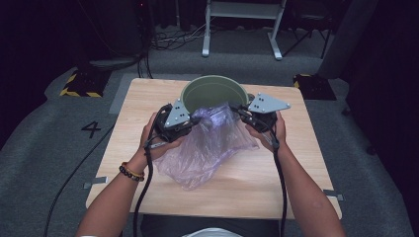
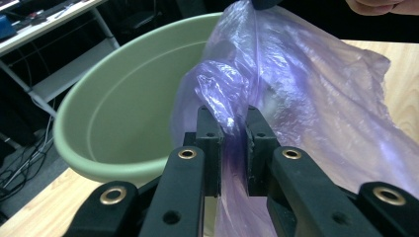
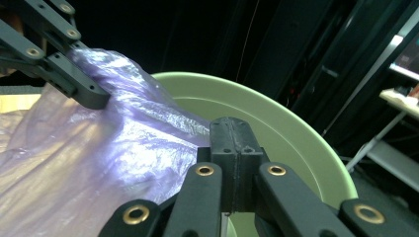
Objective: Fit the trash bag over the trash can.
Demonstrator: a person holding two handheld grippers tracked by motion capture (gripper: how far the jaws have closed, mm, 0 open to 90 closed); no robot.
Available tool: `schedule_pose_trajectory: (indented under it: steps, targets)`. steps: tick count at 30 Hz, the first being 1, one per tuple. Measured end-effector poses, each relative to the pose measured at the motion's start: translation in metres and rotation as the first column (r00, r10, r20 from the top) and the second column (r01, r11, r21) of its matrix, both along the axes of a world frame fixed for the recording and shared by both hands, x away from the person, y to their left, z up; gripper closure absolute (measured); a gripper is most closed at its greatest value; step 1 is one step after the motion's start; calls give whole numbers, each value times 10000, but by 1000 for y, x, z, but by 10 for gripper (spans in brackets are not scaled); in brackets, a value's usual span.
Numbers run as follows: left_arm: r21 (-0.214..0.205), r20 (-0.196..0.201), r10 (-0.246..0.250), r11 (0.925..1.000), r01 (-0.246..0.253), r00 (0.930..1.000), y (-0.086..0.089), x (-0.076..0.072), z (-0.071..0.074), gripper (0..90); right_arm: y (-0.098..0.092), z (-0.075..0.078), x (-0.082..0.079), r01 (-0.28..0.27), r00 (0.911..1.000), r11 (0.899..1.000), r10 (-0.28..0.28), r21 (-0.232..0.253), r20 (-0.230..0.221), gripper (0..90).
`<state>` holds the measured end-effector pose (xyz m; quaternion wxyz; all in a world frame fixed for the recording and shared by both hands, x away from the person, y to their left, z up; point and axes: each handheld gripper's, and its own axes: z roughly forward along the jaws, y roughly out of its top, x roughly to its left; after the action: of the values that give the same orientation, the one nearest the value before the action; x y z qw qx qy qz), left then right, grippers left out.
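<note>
A crumpled purple see-through plastic bag (image 1: 207,148) hangs over the wooden table (image 1: 247,190), just in front of a pale green bucket (image 1: 193,91). My left gripper (image 1: 196,120) is shut on a bunched part of the bag's top; in the left gripper view the film (image 2: 306,98) is squeezed between the jaws of that gripper (image 2: 232,129), with the bucket (image 2: 74,148) behind. My right gripper (image 1: 236,109) pinches the bag's other top edge. In the right gripper view its jaws (image 3: 232,143) are pressed together, the bag (image 3: 99,148) runs up to them, and the bucket rim (image 3: 301,148) lies beyond.
The bucket stands at the table's far edge. On the floor behind are a white metal frame (image 1: 242,24), loose cables (image 1: 168,39) and two yellow-and-black striped bases (image 1: 79,86). Bare wood lies in front of the bag, toward the person.
</note>
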<state>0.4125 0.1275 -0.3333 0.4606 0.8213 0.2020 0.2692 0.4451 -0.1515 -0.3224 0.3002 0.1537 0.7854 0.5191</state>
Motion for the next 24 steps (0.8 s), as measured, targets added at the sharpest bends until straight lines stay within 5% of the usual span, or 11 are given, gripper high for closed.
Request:
schedule_pose_trajectory:
  steps: [4, 7, 12, 16, 19, 24]
  targets:
    - [-33, -161, 198, 9998, -198, 9997, -1, 13, 6, 776, 0, 5, 13, 170, 9987, 9998, -167, 47, -473, 900]
    - [-19, -180, 492, 9988, -493, 9986, -2, 18, 8, 636, 0, 5, 21, 308, 9958, 9995, -300, 77, -870, 900]
    - [-822, -356, 574, 9948, -602, 9977, 9, 20, 14, 422, 0, 3, 43, 817, 9816, 9964, -846, -242, -1712, 900]
    - [-1493, -469, -132, 9888, 60, 9988, 22, 8, 12, 294, -2, -1, 54, 1164, 9700, 9915, -1260, -577, -2079, 900]
    - [-1374, -594, -782, 9881, 694, 9952, 25, -6, 3, 235, -3, -2, 59, 1350, 9641, 9879, -1487, -759, -2199, 900]
    - [-1238, -1369, -1790, 9789, 1625, 9743, 24, -30, -18, 176, -5, -3, 62, 1474, 9616, 9852, -1635, -874, -2203, 900]
